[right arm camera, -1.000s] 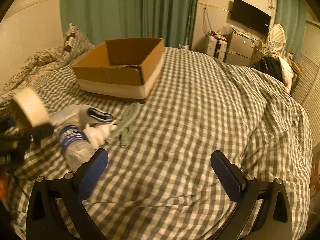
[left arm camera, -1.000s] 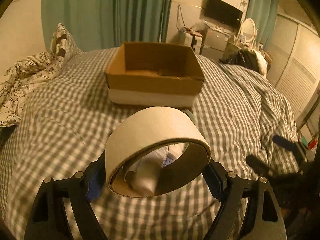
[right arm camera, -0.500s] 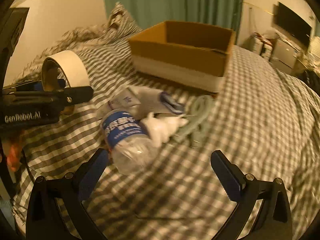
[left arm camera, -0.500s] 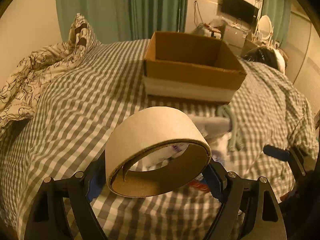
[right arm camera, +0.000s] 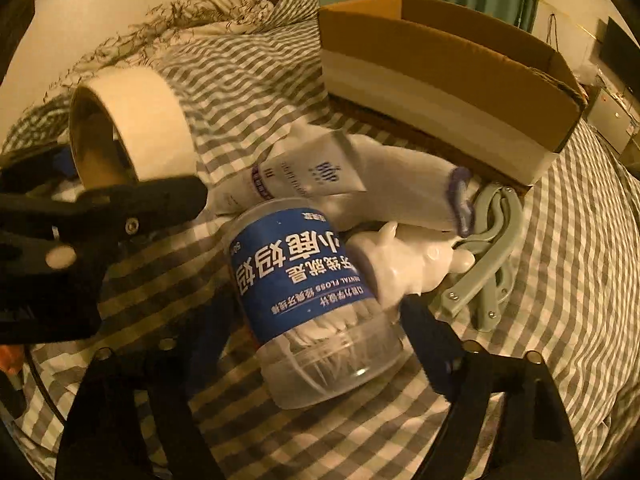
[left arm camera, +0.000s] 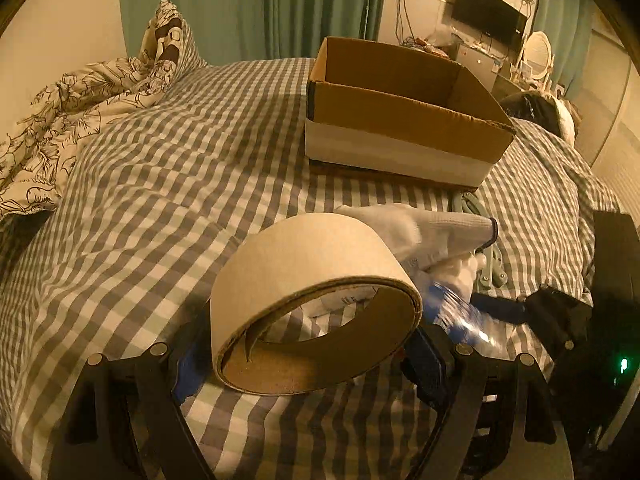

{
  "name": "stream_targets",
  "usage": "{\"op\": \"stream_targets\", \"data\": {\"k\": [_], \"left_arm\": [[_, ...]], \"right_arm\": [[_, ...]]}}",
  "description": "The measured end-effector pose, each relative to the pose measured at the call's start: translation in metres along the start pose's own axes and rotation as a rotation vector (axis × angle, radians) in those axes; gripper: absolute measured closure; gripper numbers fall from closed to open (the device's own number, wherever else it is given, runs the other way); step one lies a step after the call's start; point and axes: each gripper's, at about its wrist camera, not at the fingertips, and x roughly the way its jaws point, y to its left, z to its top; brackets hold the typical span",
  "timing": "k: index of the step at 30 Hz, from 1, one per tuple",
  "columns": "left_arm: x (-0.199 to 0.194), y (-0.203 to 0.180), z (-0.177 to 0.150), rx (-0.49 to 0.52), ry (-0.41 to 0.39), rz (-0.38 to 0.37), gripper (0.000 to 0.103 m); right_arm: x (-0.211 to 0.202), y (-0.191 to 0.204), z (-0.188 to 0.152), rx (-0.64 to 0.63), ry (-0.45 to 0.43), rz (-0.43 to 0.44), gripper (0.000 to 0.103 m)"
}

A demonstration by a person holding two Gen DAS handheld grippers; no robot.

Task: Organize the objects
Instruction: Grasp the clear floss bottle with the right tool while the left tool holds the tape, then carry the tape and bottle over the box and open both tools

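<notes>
left gripper (left arm camera: 316, 356) jaws hold tape roll (left arm camera: 312, 280) | right gripper (right arm camera: 316, 328) jaws wide around floss jar (right arm camera: 304, 280), frame centre | you grip its middle (light, slippery plastic)

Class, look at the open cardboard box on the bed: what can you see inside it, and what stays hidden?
Inside the cardboard box only bare brown inner walls show, with nothing rising above the rim. Its near wall hides the floor of the box in both views, so whether small flat items lie there cannot be told.
</notes>
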Motion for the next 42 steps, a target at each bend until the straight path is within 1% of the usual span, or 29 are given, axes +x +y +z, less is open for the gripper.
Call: {"op": "stream_targets", "data": {"k": [1, 2, 8, 11, 16, 20, 23, 28, 31, 33, 37, 40, 42], "left_arm": [[0.0, 0.0, 0.0, 0.0, 0.0, 0.0, 0.017], [0.0, 0.0, 0.001, 0.001, -0.001, 0.002, 0.017], [-0.008, -0.007, 0.001, 0.02, -0.021, 0.018, 0.017], [-0.016, -0.014, 0.001, 0.03, -0.033, 0.021, 0.017], [-0.035, -0.031, 0.006, 0.044, -0.066, -0.017, 0.017], [-0.058, -0.046, 0.023, 0.063, -0.123, -0.066, 0.017], [-0.071, -0.053, 0.043, 0.077, -0.163, -0.086, 0.017], [-0.092, -0.063, 0.09, 0.121, -0.258, -0.068, 0.017], [-0.098, -0.07, 0.125, 0.151, -0.316, -0.055, 0.017], [-0.098, -0.07, 0.147, 0.16, -0.34, -0.06, 0.017], [-0.086, -0.067, 0.19, 0.164, -0.344, -0.084, 0.017], [-0.063, -0.064, 0.221, 0.162, -0.338, -0.051, 0.017], [-0.045, -0.062, 0.232, 0.155, -0.325, -0.054, 0.017]], "right_arm": [[-0.002, 0.001, -0.002, -0.005, 0.001, -0.001, 0.027], [-0.006, 0.001, -0.004, -0.005, -0.005, 0.007, 0.035], [-0.041, -0.011, -0.022, 0.043, -0.047, -0.008, 0.036], [-0.065, -0.021, -0.029, 0.067, -0.084, -0.05, 0.037], [-0.113, -0.04, -0.033, 0.112, -0.165, -0.099, 0.037], [-0.144, -0.049, -0.022, 0.086, -0.223, -0.176, 0.037], [-0.163, -0.056, -0.006, 0.064, -0.272, -0.218, 0.037], [-0.192, -0.07, 0.031, 0.036, -0.36, -0.277, 0.038], [-0.202, -0.077, 0.062, 0.016, -0.413, -0.299, 0.038], [-0.209, -0.085, 0.083, 0.012, -0.447, -0.306, 0.038], [-0.207, -0.1, 0.125, 0.017, -0.477, -0.312, 0.038], [-0.196, -0.111, 0.155, 0.027, -0.486, -0.306, 0.038], [-0.183, -0.118, 0.175, 0.043, -0.476, -0.293, 0.038]]}}
